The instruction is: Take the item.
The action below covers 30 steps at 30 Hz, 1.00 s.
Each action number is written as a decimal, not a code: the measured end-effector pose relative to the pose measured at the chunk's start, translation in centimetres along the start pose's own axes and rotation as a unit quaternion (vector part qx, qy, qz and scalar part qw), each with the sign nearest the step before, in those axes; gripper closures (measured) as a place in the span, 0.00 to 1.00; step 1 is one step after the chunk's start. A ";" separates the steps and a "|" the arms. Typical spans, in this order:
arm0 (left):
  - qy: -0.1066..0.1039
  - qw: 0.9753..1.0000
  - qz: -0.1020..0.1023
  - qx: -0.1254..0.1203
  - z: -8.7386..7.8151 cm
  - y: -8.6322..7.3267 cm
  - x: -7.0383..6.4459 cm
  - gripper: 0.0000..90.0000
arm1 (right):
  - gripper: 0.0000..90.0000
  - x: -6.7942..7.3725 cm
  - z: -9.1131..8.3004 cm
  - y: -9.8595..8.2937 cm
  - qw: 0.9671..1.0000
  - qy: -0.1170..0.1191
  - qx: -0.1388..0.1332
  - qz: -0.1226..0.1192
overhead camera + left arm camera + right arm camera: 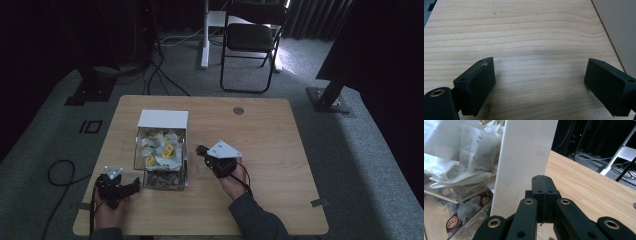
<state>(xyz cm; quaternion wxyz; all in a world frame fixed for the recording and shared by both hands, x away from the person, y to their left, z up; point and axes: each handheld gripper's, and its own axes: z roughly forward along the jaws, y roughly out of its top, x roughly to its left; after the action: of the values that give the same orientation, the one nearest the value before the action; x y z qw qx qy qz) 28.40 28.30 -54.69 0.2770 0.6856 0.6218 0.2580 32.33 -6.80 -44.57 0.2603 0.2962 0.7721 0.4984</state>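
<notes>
— Pressed together, my right gripper (543, 195) jaws sit just beside the white side wall of the clear box (161, 150); the left gripper (537, 82), jaws spread, hangs over bare table (529, 37) left of that box.

— And the sachets (159, 148) in it?

— Light, crinkly, probably tea; pinch one by a corner.

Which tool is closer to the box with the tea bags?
Right. The right tool sits just beside the box's right wall; the left tool rests at its front left corner, slightly farther off.
</notes>
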 end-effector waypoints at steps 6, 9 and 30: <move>0.000 1.000 0.001 0.001 0.0 0.0 0.0 0.12 | 0.51 -0.3 0.1 -0.1 1.000 0.009 0.008 0.017; 0.000 1.000 0.001 0.001 0.0 0.0 0.0 0.12 | 0.43 -0.2 0.0 0.0 1.000 0.015 0.010 0.018; 0.000 1.000 0.001 0.001 0.0 0.0 0.0 0.12 | 0.37 -1.5 -1.1 -0.9 0.999 0.025 0.020 0.034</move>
<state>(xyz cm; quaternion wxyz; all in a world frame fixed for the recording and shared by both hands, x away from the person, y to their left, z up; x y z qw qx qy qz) 28.40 28.32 -54.68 0.2761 0.6864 0.6213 0.2580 32.43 -8.83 -44.87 0.2177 0.3146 0.7779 0.4985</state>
